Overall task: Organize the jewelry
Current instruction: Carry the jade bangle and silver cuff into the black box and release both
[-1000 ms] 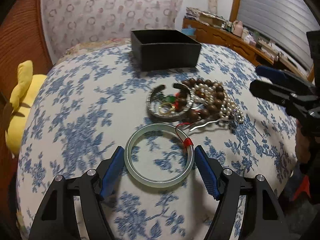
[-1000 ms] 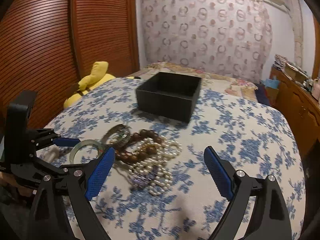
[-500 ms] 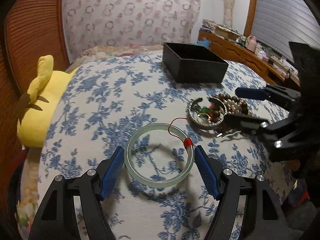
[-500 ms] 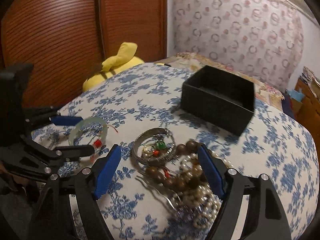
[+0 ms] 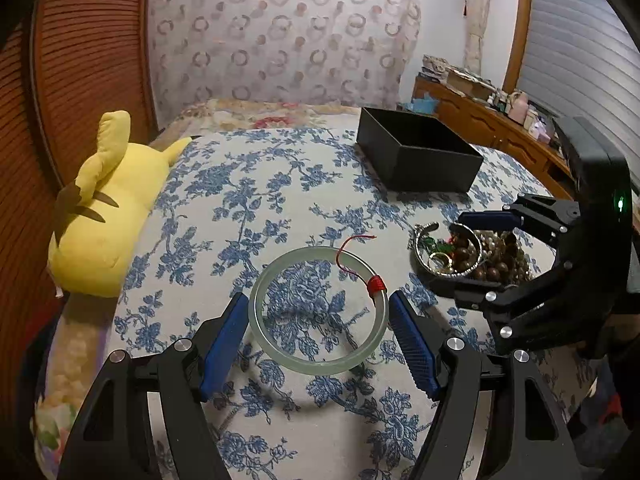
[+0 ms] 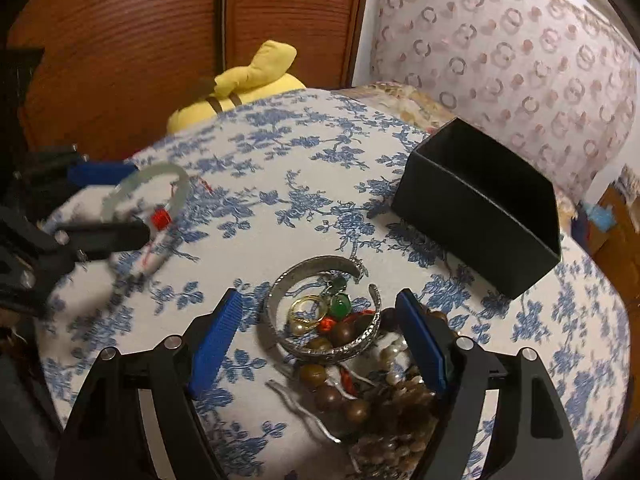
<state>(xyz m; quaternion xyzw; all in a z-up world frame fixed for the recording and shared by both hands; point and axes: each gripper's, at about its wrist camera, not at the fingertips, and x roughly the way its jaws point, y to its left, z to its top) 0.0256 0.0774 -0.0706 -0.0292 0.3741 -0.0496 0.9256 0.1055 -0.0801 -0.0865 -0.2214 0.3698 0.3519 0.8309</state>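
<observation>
Blue-floral bedspread [image 5: 248, 200] carrying all items; yellow plush toy [image 5: 100, 216] at its left edge against the slatted wooden doors [image 6: 120, 40]; open black box [image 5: 418, 156] at the far side, well apart from the jewelry. Left gripper [image 5: 316, 322] with jaws closed onto a pale green jade bangle [image 5: 318, 310], red thread wound at the bangle's right side. Right gripper [image 6: 320, 338] with jaws spread wide, straddling a silver cuff bracelet [image 6: 320, 312]; inside the cuff a gold ring [image 6: 306, 310] and green beads, beside it wooden bead strands [image 6: 340, 392] and pearls.

Left wrist view: bangle's shadow cast on the cloth beneath it. Right wrist view: bangle blurred, box interior partly visible.

Against the frame half a second earlier: bangle similarly clamped; right gripper nearer the cuff, now bracketing it.
</observation>
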